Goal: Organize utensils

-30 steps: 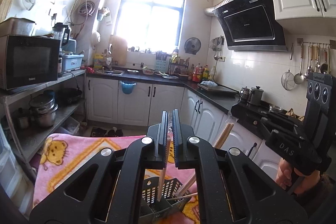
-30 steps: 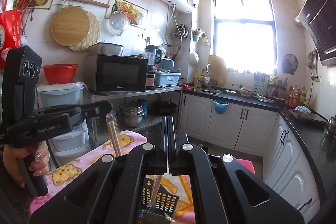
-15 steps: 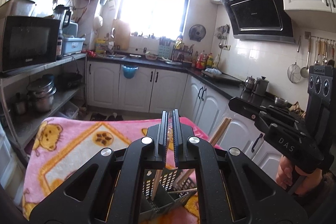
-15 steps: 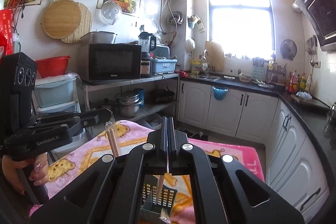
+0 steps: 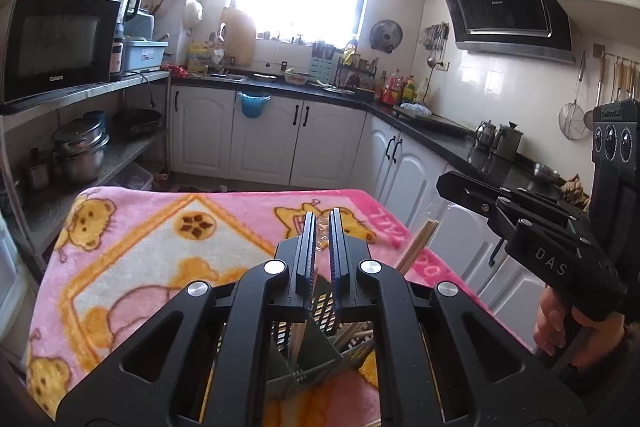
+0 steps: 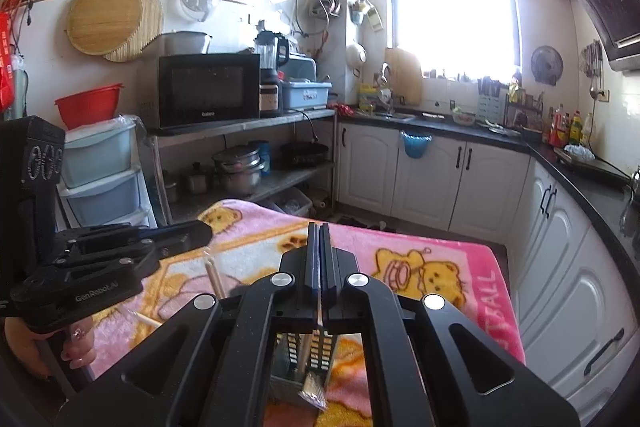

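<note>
- Pink bear-print blanket (image 5: 168, 251) covers the table and fills the lower half of both wrist views.
- Grey slotted utensil caddy (image 5: 320, 359) sits on it at 6 o'clock, directly under both tools.
- Left gripper (image 5: 322, 259): jaws nearly together, a wrapped pair of chopsticks (image 5: 302, 331) pinched between them and hanging into a caddy compartment.
- Right gripper (image 6: 320, 267): jaws pressed tight on a single thin chopstick (image 6: 306, 349), tip down in the caddy. From the left view the same tool sits at 3 o'clock, chopstick ends (image 5: 416, 247) showing under it.
- Judgement — lower each straight, keep tips clear of the divider, release only once seated; a slanted drop may tip the light caddy.
</note>
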### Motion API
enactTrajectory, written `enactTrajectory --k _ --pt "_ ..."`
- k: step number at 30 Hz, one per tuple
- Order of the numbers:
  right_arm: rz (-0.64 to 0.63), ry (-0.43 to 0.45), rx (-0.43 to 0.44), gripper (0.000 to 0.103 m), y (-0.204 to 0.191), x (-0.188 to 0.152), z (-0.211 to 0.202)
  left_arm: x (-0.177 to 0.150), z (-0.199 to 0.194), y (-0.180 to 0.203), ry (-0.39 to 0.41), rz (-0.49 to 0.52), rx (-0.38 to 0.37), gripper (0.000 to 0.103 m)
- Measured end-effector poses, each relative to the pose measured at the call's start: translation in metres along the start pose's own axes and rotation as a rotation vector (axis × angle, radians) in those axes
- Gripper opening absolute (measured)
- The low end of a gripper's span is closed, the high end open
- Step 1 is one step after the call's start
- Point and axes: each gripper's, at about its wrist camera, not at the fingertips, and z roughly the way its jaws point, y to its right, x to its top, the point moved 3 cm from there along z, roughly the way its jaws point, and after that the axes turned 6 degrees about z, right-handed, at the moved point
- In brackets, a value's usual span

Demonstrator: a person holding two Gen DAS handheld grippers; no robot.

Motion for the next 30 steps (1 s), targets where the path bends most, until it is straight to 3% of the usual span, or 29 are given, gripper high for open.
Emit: enactTrajectory --k 2,3,7,10,15,22,24,30 --pt "0.016 0.0 -0.005 0.025 0.004 -0.005 -0.002 -0.004 0.0 0.0 -0.004 0.001 0.002 0.007" --pt "0.019 -0.003 -0.011 0.028 0.005 -0.008 -0.003 -0.005 0.0 0.0 -0.008 0.0 0.002 0.013" --pt "0.008 -0.011 -0.045 0.03 0.011 -0.017 -0.009 -0.011 -0.005 0.001 -0.009 -0.002 0.013 0.024" --pt "0.004 -0.006 -0.061 0.04 0.014 -0.025 -0.018 -0.013 -0.012 0.001 0.0 -0.001 0.02 0.037" --pt "-0.011 -0.004 -0.096 0.052 0.018 -0.036 -0.033 -0.014 -0.025 0.006 0.024 0.009 0.028 0.048" --pt "-0.021 -0.002 -0.112 0.063 0.016 -0.051 -0.051 -0.015 -0.046 0.018 0.066 0.026 0.023 0.076" --pt "-0.026 0.002 -0.112 0.067 0.014 -0.053 -0.056 -0.016 -0.053 0.021 0.076 0.027 0.021 0.09" --pt "-0.036 0.016 -0.119 0.071 0.01 -0.061 -0.072 -0.021 -0.067 0.026 0.086 0.036 0.033 0.093"
